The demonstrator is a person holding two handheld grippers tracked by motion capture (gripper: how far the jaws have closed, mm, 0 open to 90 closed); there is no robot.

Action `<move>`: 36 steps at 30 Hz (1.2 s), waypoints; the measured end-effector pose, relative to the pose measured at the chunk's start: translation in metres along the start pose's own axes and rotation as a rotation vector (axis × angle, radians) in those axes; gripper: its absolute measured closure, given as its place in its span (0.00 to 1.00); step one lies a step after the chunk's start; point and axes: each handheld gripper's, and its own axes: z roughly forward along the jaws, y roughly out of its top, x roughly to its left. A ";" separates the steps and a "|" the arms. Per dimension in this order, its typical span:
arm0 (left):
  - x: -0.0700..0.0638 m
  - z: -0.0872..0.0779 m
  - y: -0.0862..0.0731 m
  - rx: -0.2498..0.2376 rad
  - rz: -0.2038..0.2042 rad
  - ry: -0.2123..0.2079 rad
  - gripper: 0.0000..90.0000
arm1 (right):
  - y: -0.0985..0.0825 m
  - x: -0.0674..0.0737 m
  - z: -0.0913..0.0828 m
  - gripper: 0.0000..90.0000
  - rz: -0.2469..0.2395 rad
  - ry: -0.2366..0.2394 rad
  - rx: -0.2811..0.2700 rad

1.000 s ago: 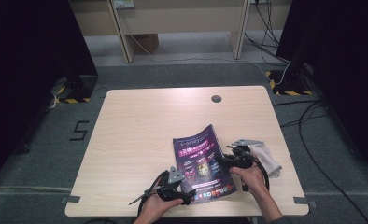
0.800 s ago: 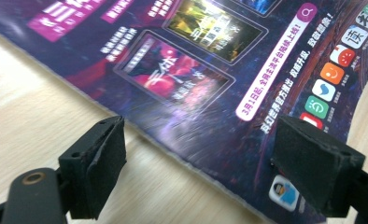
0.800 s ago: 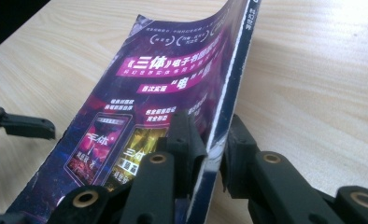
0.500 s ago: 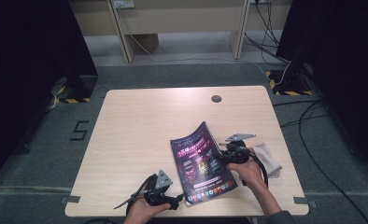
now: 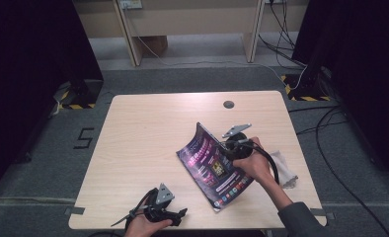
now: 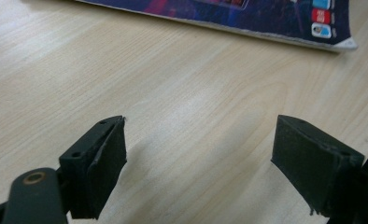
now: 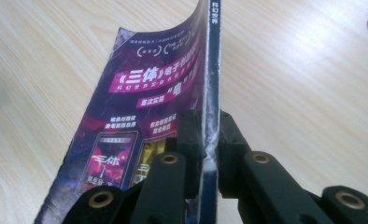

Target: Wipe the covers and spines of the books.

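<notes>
The right hand [image 5: 255, 163] comes in from the near right edge, its forearm slanting toward the far left, and it carries the right gripper [image 5: 232, 146] over the right half of the tabletop [image 5: 148, 133]; the right gripper's jaws have just been closing and are now clamped on the spine edge of the magazine [image 5: 213, 168], one jaw on each side of it, as the right gripper view shows [image 7: 209, 144]; the grey three-cornered plate sits on top of this gripper, on its far side. The left hand [image 5: 143, 224] rests at the near edge, left of centre, holding the left gripper [image 5: 175, 215] low over the wood and pointing right toward the magazine; its jaws stand wide apart with bare tabletop between them, and the magazine's near corner [image 6: 331, 28] lies beyond them, not touched.

The magazine lies right of centre, its long axis running from the far left to the near right; its right, spine-side edge is lifted off the wood by the grip, and its far end curls upward, while the near corner still rests on the tabletop. Its cover is glossy dark purple and black with pink and white lettering, pictures of book covers in the middle and a row of small coloured icons along the near edge; the spine is thin and dark with small white characters. A crumpled white cloth [image 5: 286, 170] lies just right of the right hand.
</notes>
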 end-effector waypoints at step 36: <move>0.003 0.003 0.001 0.019 0.016 0.006 0.19 | 0.048 0.022 -0.031 0.93 -0.285 -0.175 0.100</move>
